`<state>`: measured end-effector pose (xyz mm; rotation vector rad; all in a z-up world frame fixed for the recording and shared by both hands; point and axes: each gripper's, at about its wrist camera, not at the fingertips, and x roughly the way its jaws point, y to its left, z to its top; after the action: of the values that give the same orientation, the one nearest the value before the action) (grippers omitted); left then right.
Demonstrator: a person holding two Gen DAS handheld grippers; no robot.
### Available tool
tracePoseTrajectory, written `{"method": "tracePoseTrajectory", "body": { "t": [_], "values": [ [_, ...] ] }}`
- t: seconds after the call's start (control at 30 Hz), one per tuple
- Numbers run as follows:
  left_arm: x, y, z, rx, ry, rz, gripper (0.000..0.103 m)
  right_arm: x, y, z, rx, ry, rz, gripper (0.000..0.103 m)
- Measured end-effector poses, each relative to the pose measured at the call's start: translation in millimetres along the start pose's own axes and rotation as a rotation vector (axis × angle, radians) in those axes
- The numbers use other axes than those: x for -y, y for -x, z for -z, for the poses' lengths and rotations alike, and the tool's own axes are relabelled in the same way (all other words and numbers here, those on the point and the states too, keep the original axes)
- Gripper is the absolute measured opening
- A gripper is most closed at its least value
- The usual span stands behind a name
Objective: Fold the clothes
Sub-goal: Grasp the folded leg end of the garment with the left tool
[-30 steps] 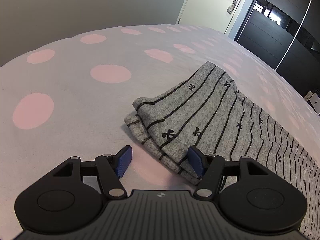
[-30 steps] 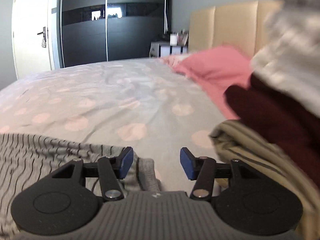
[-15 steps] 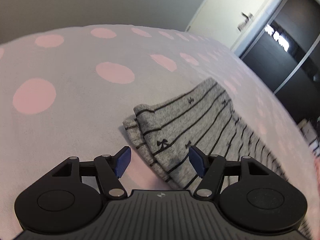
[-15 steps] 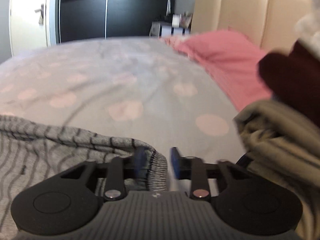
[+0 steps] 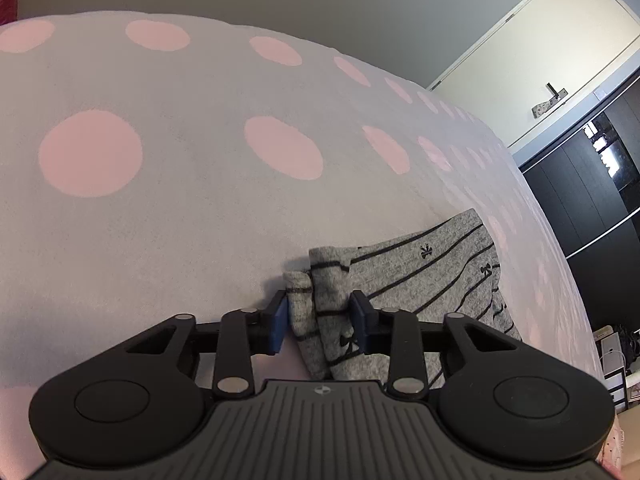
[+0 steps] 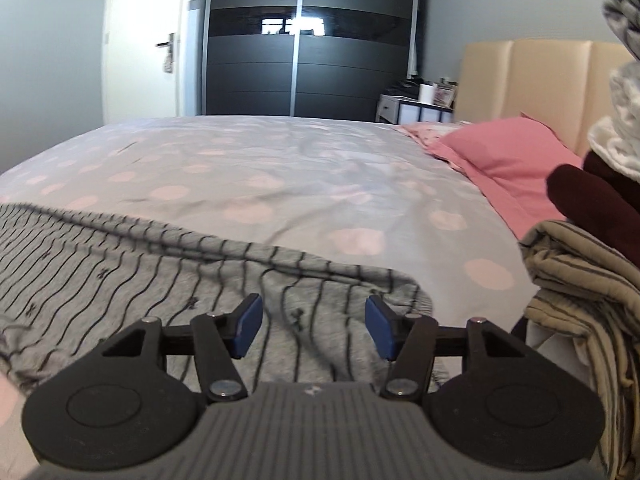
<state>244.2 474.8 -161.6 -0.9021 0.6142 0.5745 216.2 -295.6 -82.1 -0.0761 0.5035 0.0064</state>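
Observation:
A grey garment with thin black stripes and small bow prints (image 5: 432, 276) lies on the dotted bed cover (image 5: 180, 220). My left gripper (image 5: 320, 316) is closing on its two stacked cuff ends, and the blue pads (image 5: 279, 322) press the fabric from both sides. In the right wrist view the same garment (image 6: 120, 264) spreads out flat to the left. My right gripper (image 6: 312, 326) hovers over its wrinkled right end. Its jaws are opening, and the cloth lies under them with no pad touching it.
A pile of clothes rises at the right: a beige striped piece (image 6: 580, 280), a maroon one (image 6: 588, 196) and white fabric on top. A pink pillow (image 6: 504, 152) lies by the headboard. A dark wardrobe (image 6: 304, 40) and a door (image 5: 540, 40) stand beyond the bed.
My left gripper rolled, moved onto the cuff ends and closed on them. My right gripper narrowed at the garment's edge, then widened and shifted left over the cloth.

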Motion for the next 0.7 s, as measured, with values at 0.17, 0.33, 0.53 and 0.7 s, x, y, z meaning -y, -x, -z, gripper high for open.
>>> {"method": "tracePoseTrajectory", "body": {
  "t": [0.17,0.33,0.53,0.7],
  "values": [
    [9.0,5.1,3.9,0.03,-0.085,-0.009,0.007,1.2,0.7,7.4,-0.033,-0.011,0.008,0.061],
    [30.9,24.0,11.6,0.088,-0.21,0.02,0.006,5.8,-3.6,15.4,-0.087,-0.012,0.03,0.061],
    [93.4,60.2,34.5,0.148,-0.475,0.103,0.006,8.0,-5.6,19.0,-0.119,-0.024,0.047,0.061],
    [162.2,82.0,84.3,0.09,-0.717,0.223,0.005,3.2,-4.5,18.3,-0.111,-0.029,0.048,0.061]
  ]
}}
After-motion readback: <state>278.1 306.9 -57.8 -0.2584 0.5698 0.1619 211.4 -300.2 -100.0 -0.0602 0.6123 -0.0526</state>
